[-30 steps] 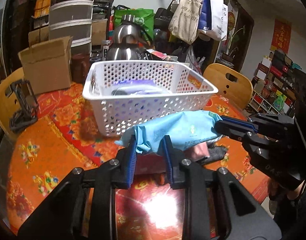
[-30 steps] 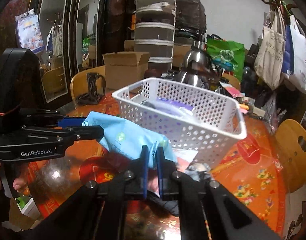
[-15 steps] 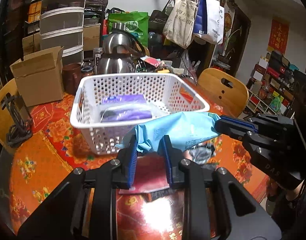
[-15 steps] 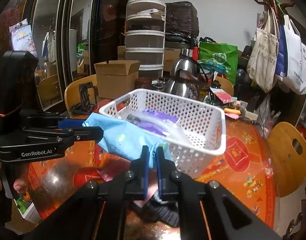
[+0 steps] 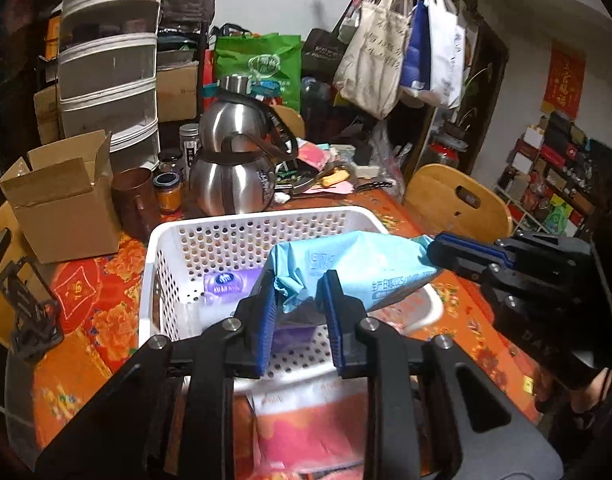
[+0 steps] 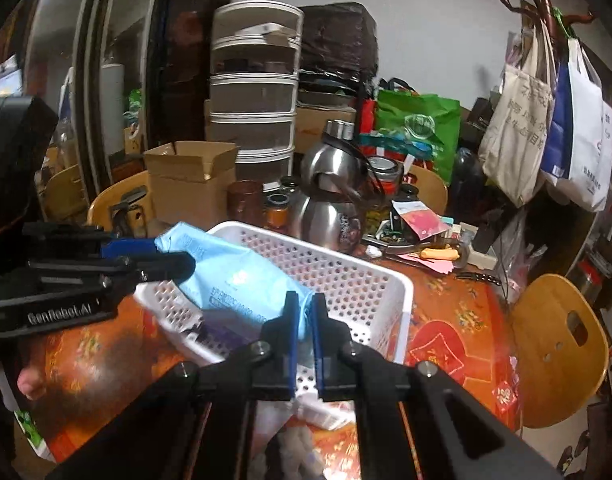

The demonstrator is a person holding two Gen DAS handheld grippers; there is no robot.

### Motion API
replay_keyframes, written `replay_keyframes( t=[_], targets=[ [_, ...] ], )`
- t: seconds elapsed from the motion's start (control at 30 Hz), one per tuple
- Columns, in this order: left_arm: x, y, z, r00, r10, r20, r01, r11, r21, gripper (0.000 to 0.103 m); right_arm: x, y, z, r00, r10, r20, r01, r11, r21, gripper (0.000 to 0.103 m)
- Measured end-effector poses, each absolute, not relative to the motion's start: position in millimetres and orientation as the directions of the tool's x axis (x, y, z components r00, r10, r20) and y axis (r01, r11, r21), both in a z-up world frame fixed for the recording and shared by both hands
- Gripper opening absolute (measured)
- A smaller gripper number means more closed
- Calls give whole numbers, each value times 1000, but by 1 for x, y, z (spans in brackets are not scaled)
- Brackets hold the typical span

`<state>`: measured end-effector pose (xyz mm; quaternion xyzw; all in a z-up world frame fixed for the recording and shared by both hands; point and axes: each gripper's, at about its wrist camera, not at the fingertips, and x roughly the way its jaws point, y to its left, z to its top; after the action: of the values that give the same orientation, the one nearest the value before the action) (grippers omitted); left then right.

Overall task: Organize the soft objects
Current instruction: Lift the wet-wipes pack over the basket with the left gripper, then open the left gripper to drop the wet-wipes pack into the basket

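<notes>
Blue soft pack (image 5: 358, 268) has come up off the worktop (image 5: 89, 312) and now hangs over the white basket (image 5: 161, 240), left gripper (image 5: 299, 320) and right gripper (image 6: 301, 344) jaws each clamped on an end, so lowering it beside the purple pack (image 5: 225, 286) looks next.

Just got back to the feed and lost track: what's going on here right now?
A person holds a light blue soft pack between both grippers, one at each end: the left gripper is shut on one end, the right gripper on the other. The pack hangs over the white basket, not yet released. A purple pack already lies inside the basket.
</notes>
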<state>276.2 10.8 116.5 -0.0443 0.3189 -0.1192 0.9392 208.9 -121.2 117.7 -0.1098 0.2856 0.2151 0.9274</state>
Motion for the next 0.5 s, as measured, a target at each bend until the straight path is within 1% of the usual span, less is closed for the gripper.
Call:
replay_keyframes(
  t=[0.2,0.3,0.37,0.4,0.47,0.5],
  targets=[
    [334,13,97,739,-235,-632,148,971,-188,22,258,-118,99,719,297,-628,-433,899,-70,5],
    [358,13,78,716,-200,-669,115,979,-170,22,270,-118,87,705,281,-651,-420,905,-63,5],
    [368,16,66,703,-188,-686,94,980,-173,24,272,-119,85,714,270,-646,-408,910,-71,5],
    [369,18,63,701,-198,-685,97,978,-183,28,272,-120,85,718,263,-644,-406,910,-81,6],
    [370,23,62,710,-177,-681,70,981,-182,45,274,-126,84,710,260,-654,-393,917,-62,13],
    [370,27,62,716,-170,-677,57,981,-186,60,274,-130,85,714,261,-649,-384,922,-52,28]
  ],
)
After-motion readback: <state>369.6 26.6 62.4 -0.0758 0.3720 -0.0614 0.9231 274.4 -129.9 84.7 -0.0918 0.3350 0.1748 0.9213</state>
